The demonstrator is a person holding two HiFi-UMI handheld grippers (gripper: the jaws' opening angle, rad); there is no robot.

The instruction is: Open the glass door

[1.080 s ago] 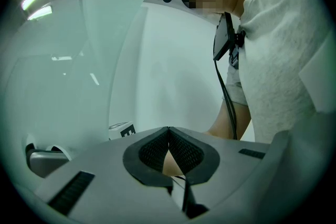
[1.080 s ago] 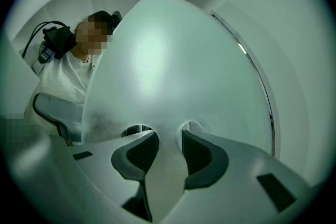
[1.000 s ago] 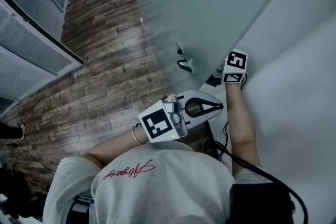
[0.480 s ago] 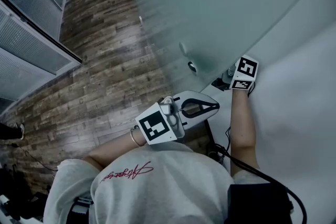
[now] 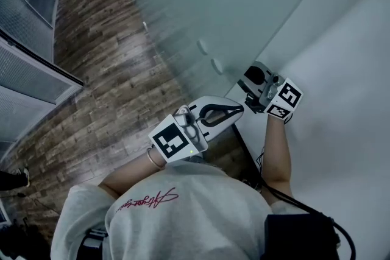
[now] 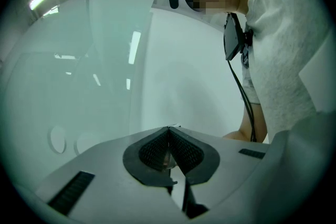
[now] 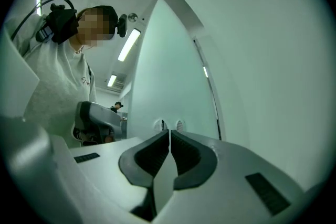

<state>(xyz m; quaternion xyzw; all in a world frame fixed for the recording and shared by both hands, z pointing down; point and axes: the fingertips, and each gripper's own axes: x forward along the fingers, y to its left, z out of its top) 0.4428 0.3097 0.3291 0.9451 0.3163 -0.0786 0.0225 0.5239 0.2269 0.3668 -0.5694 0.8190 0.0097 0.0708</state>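
Note:
The frosted glass door [image 5: 231, 3] fills the top of the head view, with two round fittings [image 5: 217, 66] near its edge. My right gripper [image 5: 251, 79] hangs just off that edge beside the white wall. Its jaws have just been closing and now stand shut with nothing between them; in the right gripper view [image 7: 169, 136] the door [image 7: 168, 76] and fittings [image 7: 163, 124] lie ahead. My left gripper [image 5: 242, 108] is shut and empty, a little below the fittings. In the left gripper view [image 6: 169, 131] it faces the door [image 6: 68, 86].
A white wall [image 5: 341, 70] runs along the right of the door. Dark wooden floor [image 5: 116, 82] stretches left to a glass partition with blinds [image 5: 30, 76]. A cable trails down by my right arm [image 5: 268, 186]. Another person [image 7: 116, 106] stands far behind the door.
My right gripper has come off the door's edge, turned and drifted right. The fittings now sit further up and left in view, and the dark loop seen there earlier no longer shows.

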